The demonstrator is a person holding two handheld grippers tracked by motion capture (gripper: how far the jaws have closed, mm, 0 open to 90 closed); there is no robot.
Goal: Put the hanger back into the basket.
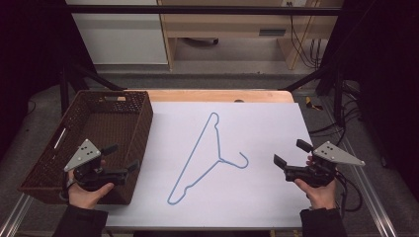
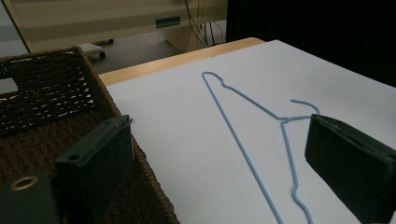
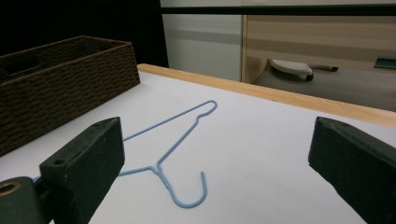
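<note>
A light-blue wire hanger lies flat on the white sheet in the middle of the table, its hook toward the right. My left gripper hovers over the near right corner of the brown wicker basket; its jaws stand open with nothing between them. My right gripper is held right of the hook, open and empty too. In the left gripper view the hanger lies ahead between the jaws. The right gripper view has the hook just ahead, and the basket at its left.
The basket takes up the table's left side and looks empty. A wooden table edge runs along the back of the sheet. Beyond it stand light cabinets and cables on the floor. Black frame bars flank both sides.
</note>
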